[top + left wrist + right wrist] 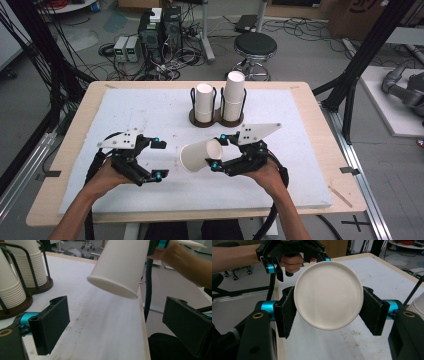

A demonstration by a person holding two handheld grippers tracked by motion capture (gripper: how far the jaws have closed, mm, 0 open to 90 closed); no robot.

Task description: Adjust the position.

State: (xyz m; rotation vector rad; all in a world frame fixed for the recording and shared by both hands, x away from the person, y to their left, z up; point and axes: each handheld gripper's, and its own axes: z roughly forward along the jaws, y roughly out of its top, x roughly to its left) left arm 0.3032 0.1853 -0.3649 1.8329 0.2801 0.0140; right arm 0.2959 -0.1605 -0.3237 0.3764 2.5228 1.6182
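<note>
Above the table, right gripper (216, 152) clamps paper cup (200, 155); left gripper (159, 159) gapes.

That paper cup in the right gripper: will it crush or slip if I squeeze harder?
The paper cup is probably thin-walled and light, so a harder squeeze from the right gripper may dent it. Its smooth tapered sides could let it slip. Set down sideways, it would likely roll.

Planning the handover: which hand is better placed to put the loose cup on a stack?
Right, probably. The right gripper is shut on the paper cup, in front of the cup stacks. The left gripper is open, holding nothing.
</note>
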